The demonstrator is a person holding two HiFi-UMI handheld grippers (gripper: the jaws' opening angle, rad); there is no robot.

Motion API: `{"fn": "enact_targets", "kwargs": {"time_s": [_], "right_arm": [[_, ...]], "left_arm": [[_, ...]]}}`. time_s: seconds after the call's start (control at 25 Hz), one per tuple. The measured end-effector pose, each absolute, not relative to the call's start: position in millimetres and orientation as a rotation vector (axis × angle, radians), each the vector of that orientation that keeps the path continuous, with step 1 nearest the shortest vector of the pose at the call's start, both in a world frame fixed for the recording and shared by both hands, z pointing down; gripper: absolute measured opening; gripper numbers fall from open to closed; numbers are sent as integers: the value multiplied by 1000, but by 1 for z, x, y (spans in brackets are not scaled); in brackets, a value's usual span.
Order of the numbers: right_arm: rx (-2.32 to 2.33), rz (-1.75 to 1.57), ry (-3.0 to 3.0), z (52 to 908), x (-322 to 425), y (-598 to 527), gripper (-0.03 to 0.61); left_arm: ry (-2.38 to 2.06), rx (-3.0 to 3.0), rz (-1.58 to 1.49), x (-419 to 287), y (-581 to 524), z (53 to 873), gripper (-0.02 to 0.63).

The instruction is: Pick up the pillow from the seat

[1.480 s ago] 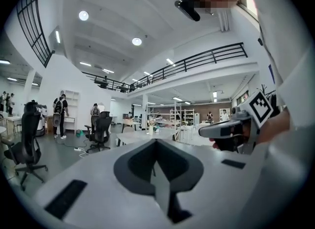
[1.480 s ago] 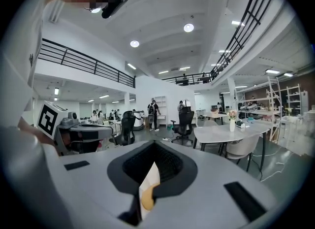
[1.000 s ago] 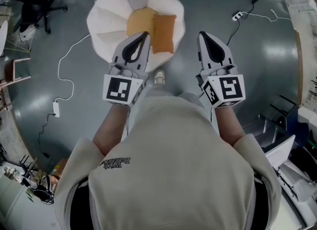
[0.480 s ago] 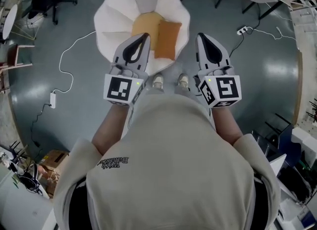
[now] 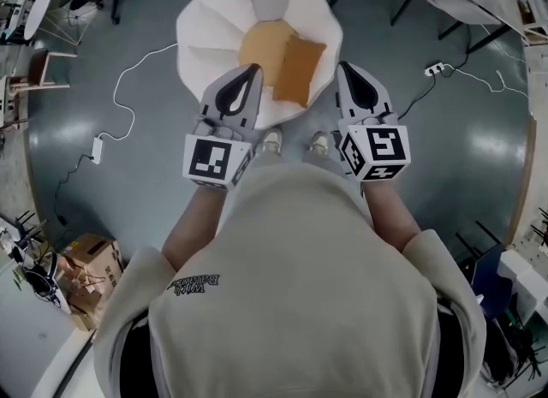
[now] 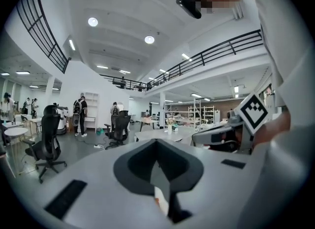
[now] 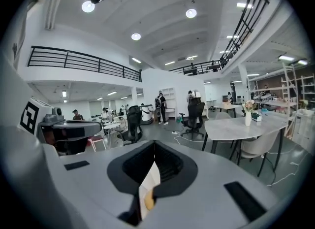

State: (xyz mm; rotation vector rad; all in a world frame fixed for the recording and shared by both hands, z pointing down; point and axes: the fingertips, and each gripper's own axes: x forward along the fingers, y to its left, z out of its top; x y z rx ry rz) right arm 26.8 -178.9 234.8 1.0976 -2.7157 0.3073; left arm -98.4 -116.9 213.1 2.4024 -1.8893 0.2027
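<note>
We see only small upside-down print [image 5: 199, 281] on the person's sweatshirt [image 5: 300, 302]; we cannot read it.

A white petal-shaped seat [image 5: 210, 28] stands on the grey floor [image 5: 128, 191]. A round tan pad [image 5: 255, 45] fills its middle, and the pillow [image 5: 300, 69] lies on the pad's right part, reaching toward the seat's right edge. A white cable [image 5: 128, 114] and a power strip [image 5: 96, 150] lie on the floor left of the seat.
</note>
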Motion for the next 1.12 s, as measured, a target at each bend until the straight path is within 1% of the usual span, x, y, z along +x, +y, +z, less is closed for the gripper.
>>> {"fn": "enact_targets", "kwargs": {"time_s": [0.16,0.32,0.4,0.56,0.76,0.92,1.12], "right_arm": [[1105,333,-2691,248,28,-194,9],[1097,405,-2661,270,27,-213,17],[1059,437,-2644,282,20,-219,81],[1012,444,-2625,301,-3,-243,174],[989,528,-2557,360,-33,-268,264],[1002,585,-2502,419,-49,-282,284],[1053,659,-2428,515,-49,-301,304]], "left_arm": [[-1865,2383,203,-90,-129,222,9],[-1819,2325,125,-86,-153,232,10],[-1824,2312,135,-88,-165,239,9],[-1831,2294,153,-103,-194,262,9],[-1810,2265,195,-123,-220,315,9],[-1793,2253,223,-135,-233,369,9],[-1745,2199,211,-140,-247,463,9]]}}
